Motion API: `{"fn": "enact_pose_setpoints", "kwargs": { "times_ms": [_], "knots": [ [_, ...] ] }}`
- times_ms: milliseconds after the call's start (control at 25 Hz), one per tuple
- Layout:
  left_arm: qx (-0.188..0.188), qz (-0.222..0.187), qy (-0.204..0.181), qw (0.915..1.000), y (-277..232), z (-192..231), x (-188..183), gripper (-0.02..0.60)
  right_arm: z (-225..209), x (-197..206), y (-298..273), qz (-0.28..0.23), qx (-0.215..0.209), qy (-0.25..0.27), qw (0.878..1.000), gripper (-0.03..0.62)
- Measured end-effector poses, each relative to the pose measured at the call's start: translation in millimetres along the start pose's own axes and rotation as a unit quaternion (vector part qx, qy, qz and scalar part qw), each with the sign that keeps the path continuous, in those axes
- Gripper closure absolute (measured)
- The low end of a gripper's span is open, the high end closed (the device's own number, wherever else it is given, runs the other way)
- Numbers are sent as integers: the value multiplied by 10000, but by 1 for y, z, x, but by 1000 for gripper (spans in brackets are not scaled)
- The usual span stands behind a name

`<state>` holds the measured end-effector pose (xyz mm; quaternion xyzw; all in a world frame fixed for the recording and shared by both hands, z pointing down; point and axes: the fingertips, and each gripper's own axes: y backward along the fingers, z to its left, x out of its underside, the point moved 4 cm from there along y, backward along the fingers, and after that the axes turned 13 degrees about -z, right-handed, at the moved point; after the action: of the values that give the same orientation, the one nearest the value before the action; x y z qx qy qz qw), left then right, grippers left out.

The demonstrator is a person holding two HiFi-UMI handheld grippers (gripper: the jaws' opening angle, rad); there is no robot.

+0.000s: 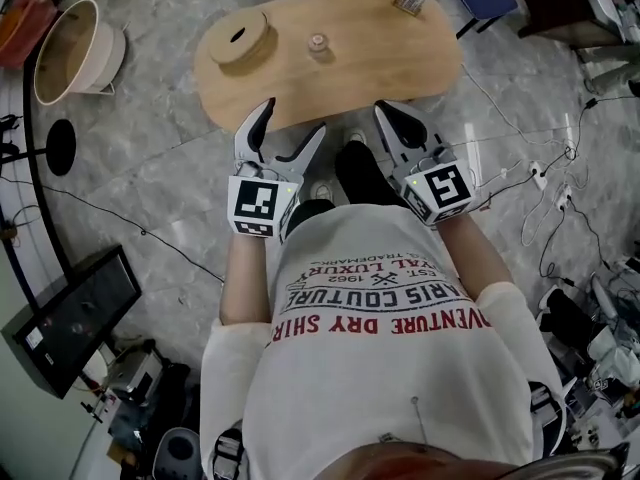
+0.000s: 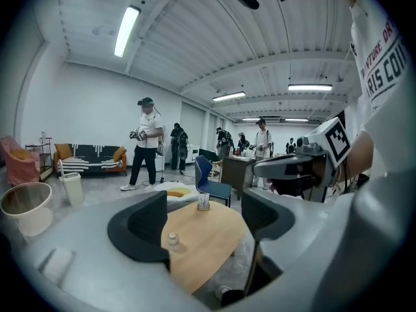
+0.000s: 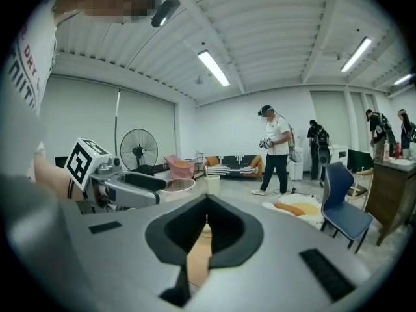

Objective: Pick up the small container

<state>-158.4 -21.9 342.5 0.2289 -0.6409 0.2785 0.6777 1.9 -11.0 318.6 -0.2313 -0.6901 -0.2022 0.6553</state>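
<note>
**Asker:** How far along are you with the small container?

**Me:** At the very start, I'd say. The small container (image 1: 318, 43) stands on the wooden table (image 1: 400, 63), toward the far side and to the right of a round wooden block (image 1: 241, 40) with a hole in it. The two are near but apart, and nothing touches the container. Both my grippers hang over the table's near edge, well apart from it.

**Asker:** And your jaws?

**Me:** My left gripper (image 1: 292, 118) has its jaws spread wide with nothing held. In the left gripper view I see tabletop between them, with the container a little off centre, close to the left jaw. My right gripper (image 1: 390, 118) has its jaws brought together on nothing. Only a sliver of wood shows below them.

**Asker:** Which one goes for it?

**Me:** The left, I judge. It is spread already and nearly lined up, while the right would have to part its jaws first.

**Asker:** What does the move call for?

**Me:** I need to reach forward across the table and swing slightly so the container sits in the middle of the gap. Then I drop low enough that the pads meet its body rather than what looks like a small top. It seems narrow and light, so I'd close gently, keep clear of the block and lift straight up.
</note>
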Motion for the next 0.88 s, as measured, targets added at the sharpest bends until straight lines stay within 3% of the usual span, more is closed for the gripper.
{"fn": "enact_pose_setpoints", "kwargs": {
  "times_ms": [240,480,720,880],
  "knots": [
    [-96,108,112,9998,-64,26,37,215,-53,25,-53,167,-432,-93,9989,588],
    [-491,479,218,9974,-128,65,106,215,-112,60,-114,524,-937,-105,9942,588],
    [-1179,388,89,9922,-174,98,178,215,-163,123,-159,844,-1098,-237,9901,588],
    [-1126,701,332,9906,-195,101,238,213,-188,171,-176,1004,-1018,-391,9890,588]
  ]
}}
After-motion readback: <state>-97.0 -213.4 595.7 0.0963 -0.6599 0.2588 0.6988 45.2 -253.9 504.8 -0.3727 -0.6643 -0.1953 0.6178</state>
